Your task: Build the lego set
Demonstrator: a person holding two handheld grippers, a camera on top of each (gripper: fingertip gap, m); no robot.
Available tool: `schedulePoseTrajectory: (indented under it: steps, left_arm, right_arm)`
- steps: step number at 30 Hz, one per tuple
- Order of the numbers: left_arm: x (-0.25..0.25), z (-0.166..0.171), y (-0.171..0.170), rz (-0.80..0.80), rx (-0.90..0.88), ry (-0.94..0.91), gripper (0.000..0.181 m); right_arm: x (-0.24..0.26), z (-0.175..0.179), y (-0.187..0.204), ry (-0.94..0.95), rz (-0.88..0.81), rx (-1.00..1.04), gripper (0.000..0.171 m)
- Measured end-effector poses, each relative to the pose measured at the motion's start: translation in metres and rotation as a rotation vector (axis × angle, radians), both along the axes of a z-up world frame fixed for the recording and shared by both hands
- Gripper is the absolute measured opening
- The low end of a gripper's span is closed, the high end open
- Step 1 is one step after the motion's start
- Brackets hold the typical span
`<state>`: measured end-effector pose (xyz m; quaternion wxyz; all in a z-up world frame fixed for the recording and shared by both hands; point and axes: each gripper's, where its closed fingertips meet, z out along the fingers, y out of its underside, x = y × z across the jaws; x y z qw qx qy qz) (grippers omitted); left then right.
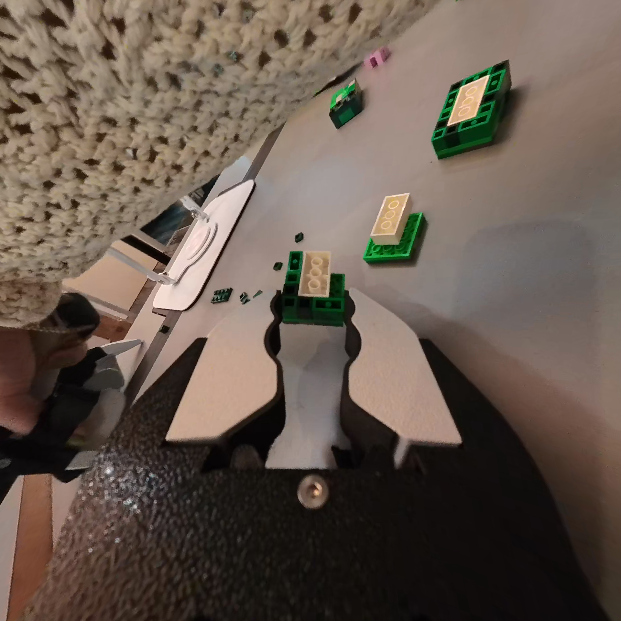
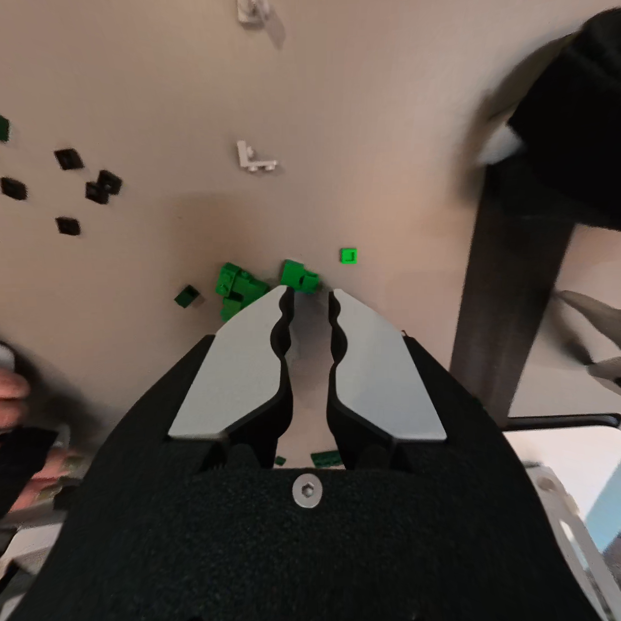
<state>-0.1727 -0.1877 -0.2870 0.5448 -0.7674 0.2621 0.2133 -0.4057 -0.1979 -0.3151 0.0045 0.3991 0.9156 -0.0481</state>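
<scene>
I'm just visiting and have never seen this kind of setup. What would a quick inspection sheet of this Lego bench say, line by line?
Surface: pale grey table, flat, scattered with bricks.
Job's things: green-and-cream block between the left gripper's tips; cream brick on a green plate; larger green frame with cream centre; loose green bricks ahead of the right gripper.
Clutter: small black pieces, white bracket piece, pink brick.
Grippers: left gripper closed on the block; right gripper open, holding nothing.
Cables: nothing seen.
Surroundings: knitted cream sleeve, white board at the table edge.
</scene>
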Motion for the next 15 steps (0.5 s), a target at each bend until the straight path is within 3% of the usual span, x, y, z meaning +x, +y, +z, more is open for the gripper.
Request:
schedulePoseTrajectory:
  steps: [7,15]
  left_arm:
    - [0.0,-0.001,0.0,-0.003,-0.007,0.007,0.035]
    - [0.001,-0.002,0.0,-0.008,-0.011,0.013,0.035]
  right_arm:
    - [-0.007,0.001,0.01,0.027,-0.006,0.07,0.018]
    - [-0.008,-0.001,-0.004,-0.018,-0.063,-0.013,0.015]
